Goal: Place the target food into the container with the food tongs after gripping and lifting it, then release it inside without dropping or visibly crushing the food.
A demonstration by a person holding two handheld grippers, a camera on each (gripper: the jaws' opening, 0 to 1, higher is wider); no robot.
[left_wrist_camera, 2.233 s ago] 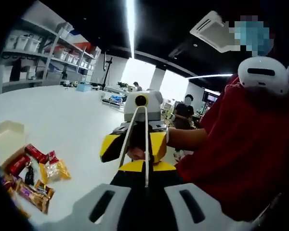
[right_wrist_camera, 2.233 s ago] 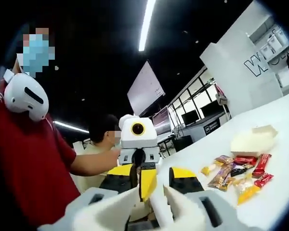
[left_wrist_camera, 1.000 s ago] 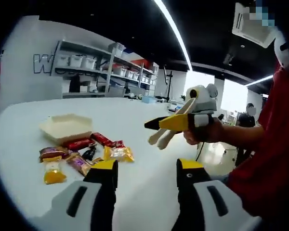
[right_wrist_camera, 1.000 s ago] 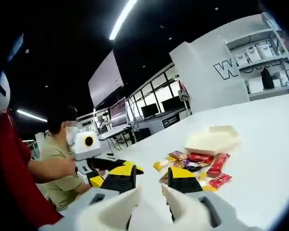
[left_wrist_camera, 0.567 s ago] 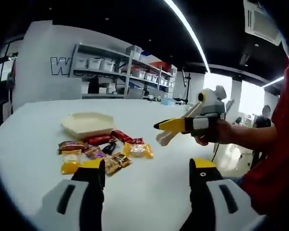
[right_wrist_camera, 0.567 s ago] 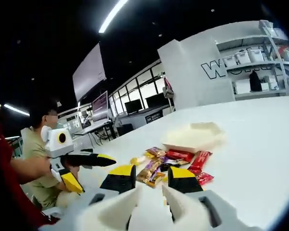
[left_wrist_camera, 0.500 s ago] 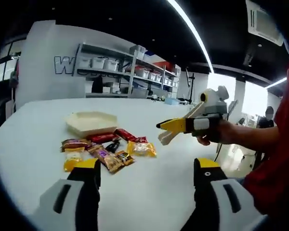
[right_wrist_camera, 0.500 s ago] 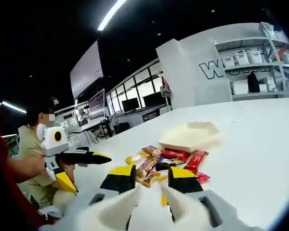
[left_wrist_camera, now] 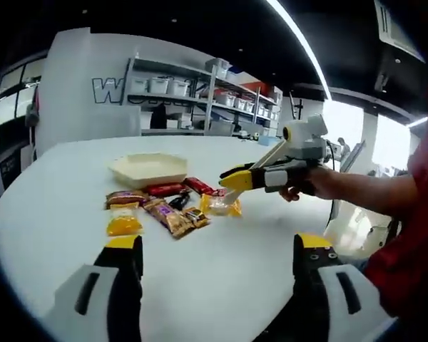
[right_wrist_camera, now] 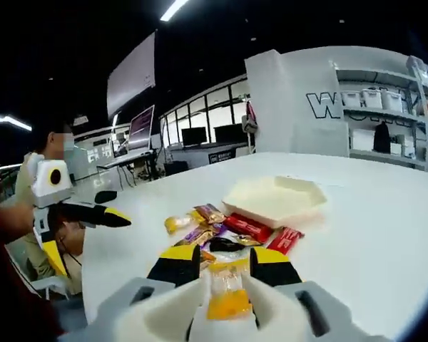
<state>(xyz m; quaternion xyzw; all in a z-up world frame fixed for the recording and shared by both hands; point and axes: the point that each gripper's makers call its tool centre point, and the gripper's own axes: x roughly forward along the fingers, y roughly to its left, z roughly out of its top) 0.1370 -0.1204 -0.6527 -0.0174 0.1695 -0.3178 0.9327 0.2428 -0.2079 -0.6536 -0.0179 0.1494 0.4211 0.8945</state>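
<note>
Snack packets lie in a heap on the white table (left_wrist_camera: 50,214). My right gripper (right_wrist_camera: 225,265) is shut on cream food tongs (right_wrist_camera: 172,299). The tongs' two arms stand on either side of a clear yellow-orange packet (right_wrist_camera: 227,296), which lies on the table; I cannot tell whether they pinch it. In the left gripper view the right gripper (left_wrist_camera: 237,178) reaches in from the right, down to that packet (left_wrist_camera: 221,206). Just behind the heap sits an empty cream hexagonal container (right_wrist_camera: 274,196) (left_wrist_camera: 148,169). My left gripper (left_wrist_camera: 217,246) is wide open near the table's edge, holding nothing, and shows at the left (right_wrist_camera: 107,214).
Other snacks in the heap: red bars (right_wrist_camera: 246,226) (right_wrist_camera: 285,240), a gold bar (left_wrist_camera: 170,216), a yellow packet (left_wrist_camera: 123,224). Shelves with bins (left_wrist_camera: 185,92) stand beyond the table. A seated person (right_wrist_camera: 36,249) is past the table's edge.
Both views swung down toward the table. The right gripper carried the tongs over to the snack heap and lowered them around the yellow-orange packet. The left gripper stayed open.
</note>
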